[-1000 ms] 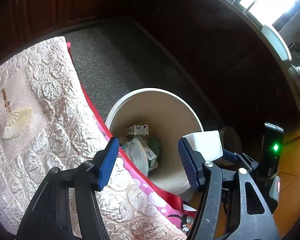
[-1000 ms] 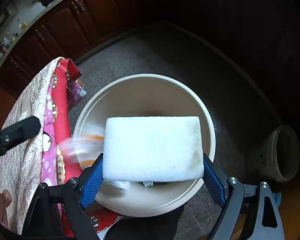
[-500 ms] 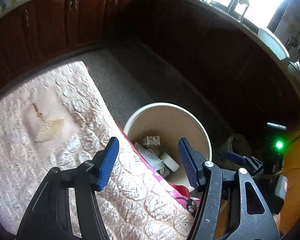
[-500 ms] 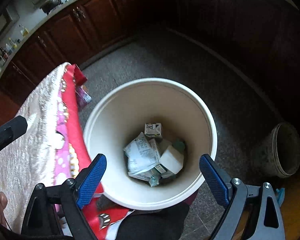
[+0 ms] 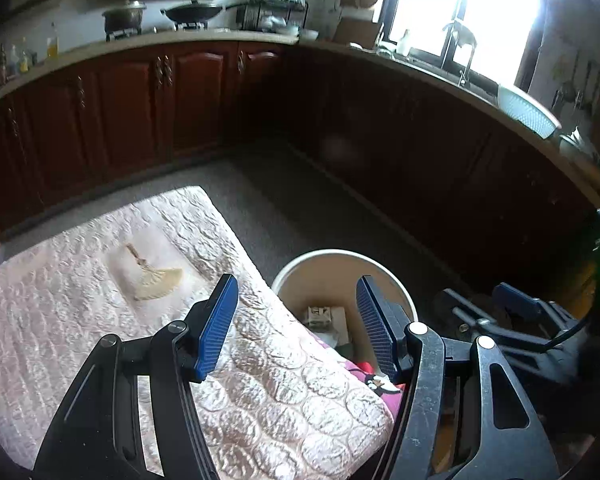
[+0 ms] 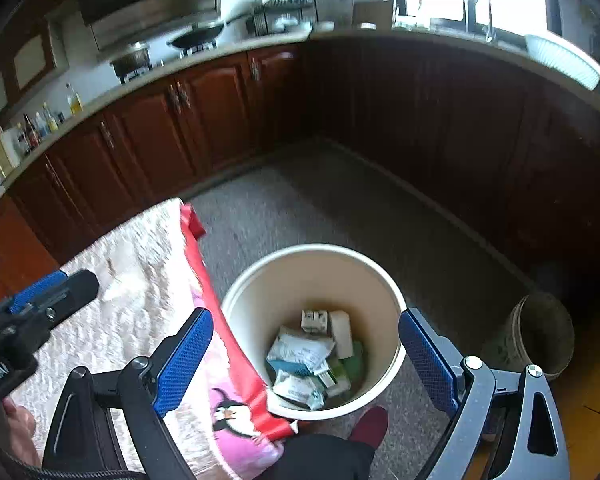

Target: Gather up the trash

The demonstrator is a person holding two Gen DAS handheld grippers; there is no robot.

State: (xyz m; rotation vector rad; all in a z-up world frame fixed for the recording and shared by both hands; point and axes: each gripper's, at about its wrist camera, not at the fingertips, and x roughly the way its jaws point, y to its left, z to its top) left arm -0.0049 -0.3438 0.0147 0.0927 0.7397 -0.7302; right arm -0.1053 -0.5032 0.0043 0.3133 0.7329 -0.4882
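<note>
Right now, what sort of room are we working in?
A home kitchen, by the look of it: dark red wooden cabinets run under a long counter, a wok and a pot sit on a stove, and a faucet stands by the bright window.

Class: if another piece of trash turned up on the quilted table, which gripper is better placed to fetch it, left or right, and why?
Probably left. The left gripper hangs empty over the quilted cloth, while the right gripper, also empty, sits above the bin beside the table.

black grippers (image 6: 304,356), blue ribbed pads (image 6: 182,360)
</note>
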